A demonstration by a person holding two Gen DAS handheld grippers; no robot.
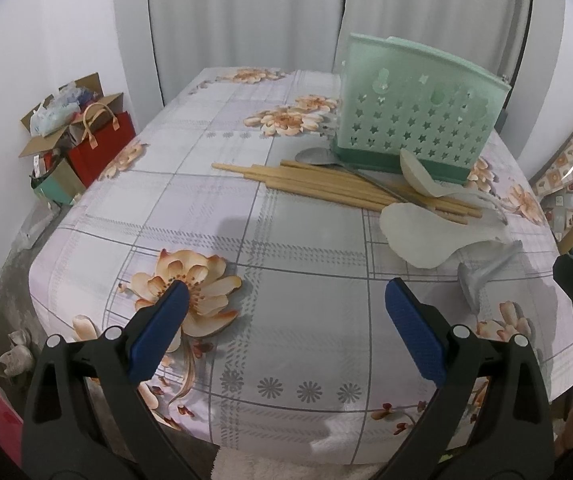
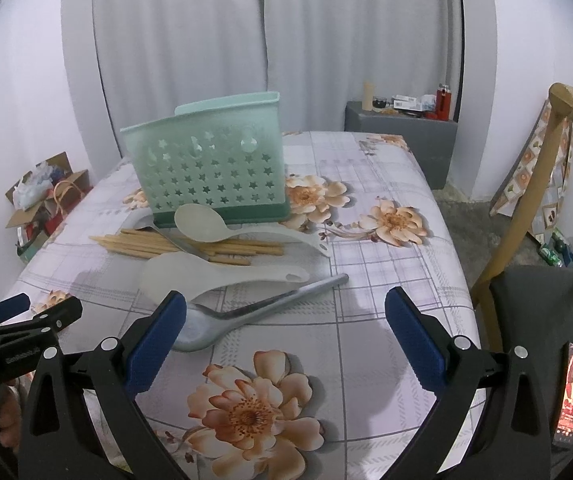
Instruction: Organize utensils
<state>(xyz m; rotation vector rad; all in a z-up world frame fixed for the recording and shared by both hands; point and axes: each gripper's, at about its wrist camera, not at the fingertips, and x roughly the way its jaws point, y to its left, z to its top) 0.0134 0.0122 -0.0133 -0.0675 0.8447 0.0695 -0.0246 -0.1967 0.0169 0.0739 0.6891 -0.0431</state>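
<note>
we see both grippers hovering over the floral checked tablecloth (image 2: 386, 280), jaws spread wide, nothing between them. the thing the next move likely turns on is the grey metal spoon (image 2: 222, 320): in the right wrist view its bowl lies just ahead of the left finger of the right gripper (image 2: 285, 316), its long axis running up and to the right across the gap between the jaws, handle tip ahead and slightly right of centre. in the left wrist view the same spoon sits beyond the right finger of the left gripper (image 1: 286, 308), off to the side, so we judge the right hand is nearer. just past the spoon lie two white plastic rice paddles (image 2: 190, 272) over a bundle of pale wooden chopsticks (image 2: 174, 246), and behind those stands the mint green star-perforated utensil holder (image 2: 210, 168), upright, ahead and left of the right jaws. right gripper is roughly level and pointed forward; a slight turn would probably be needed to cross the handle.
</note>
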